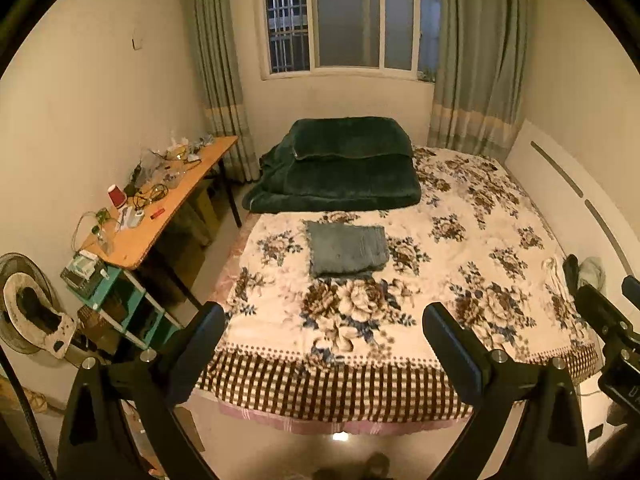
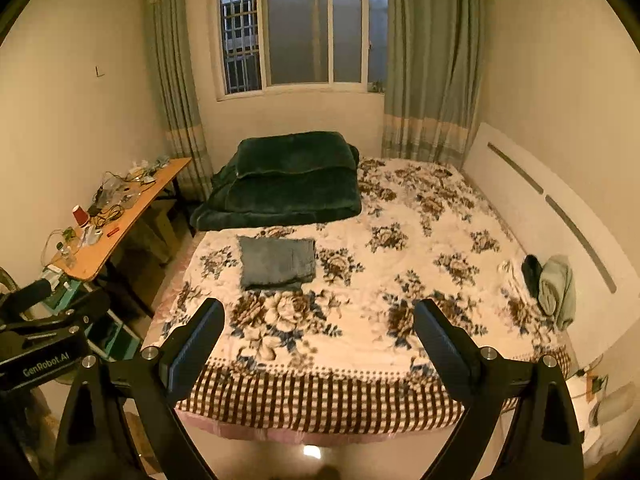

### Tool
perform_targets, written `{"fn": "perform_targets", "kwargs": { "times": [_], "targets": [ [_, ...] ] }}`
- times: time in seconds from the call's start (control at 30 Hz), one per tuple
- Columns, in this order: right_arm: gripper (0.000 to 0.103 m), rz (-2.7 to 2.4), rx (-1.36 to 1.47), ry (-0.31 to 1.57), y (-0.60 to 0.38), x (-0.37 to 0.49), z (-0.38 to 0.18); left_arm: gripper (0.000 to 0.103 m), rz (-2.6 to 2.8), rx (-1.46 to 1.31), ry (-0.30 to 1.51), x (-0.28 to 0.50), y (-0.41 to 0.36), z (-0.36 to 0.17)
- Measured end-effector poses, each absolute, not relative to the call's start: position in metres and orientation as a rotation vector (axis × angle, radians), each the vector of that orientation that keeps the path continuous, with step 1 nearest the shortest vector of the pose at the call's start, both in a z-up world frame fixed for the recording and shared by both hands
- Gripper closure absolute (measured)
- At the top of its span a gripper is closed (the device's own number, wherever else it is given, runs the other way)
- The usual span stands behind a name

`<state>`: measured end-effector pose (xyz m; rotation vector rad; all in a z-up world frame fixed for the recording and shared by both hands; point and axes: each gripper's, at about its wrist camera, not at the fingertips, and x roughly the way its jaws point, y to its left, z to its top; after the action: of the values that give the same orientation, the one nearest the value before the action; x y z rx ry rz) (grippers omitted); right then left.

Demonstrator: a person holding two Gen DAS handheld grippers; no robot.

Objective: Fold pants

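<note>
The pants (image 1: 347, 249) are grey-blue and already folded into a flat, compact, roughly square stack of layers. They lie on the bed's floral blanket (image 1: 460, 272), toward its left side, just in front of the dark green folded quilt (image 1: 340, 168) and apart from it, their layered edges facing the bed's foot.
</note>
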<state>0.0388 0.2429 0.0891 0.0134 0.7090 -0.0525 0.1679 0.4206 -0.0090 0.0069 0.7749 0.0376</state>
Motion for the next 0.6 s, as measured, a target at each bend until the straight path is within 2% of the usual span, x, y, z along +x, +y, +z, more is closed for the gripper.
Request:
{"fn": "perform_targets", "kwargs": {
  "times": [0.2,0.6],
  "targets": [
    [0.005,-0.079,0.007,0.706,0.239,0.081,0.094,0.001,0.048,0.019,0.790,0.195,0.418,-0.014],
    [0.003,-0.109,0.012,0.753,0.228,0.134,0.071,0.001,0.069,0.022,0.786,0.220,0.416,-0.019]
  ]
}}
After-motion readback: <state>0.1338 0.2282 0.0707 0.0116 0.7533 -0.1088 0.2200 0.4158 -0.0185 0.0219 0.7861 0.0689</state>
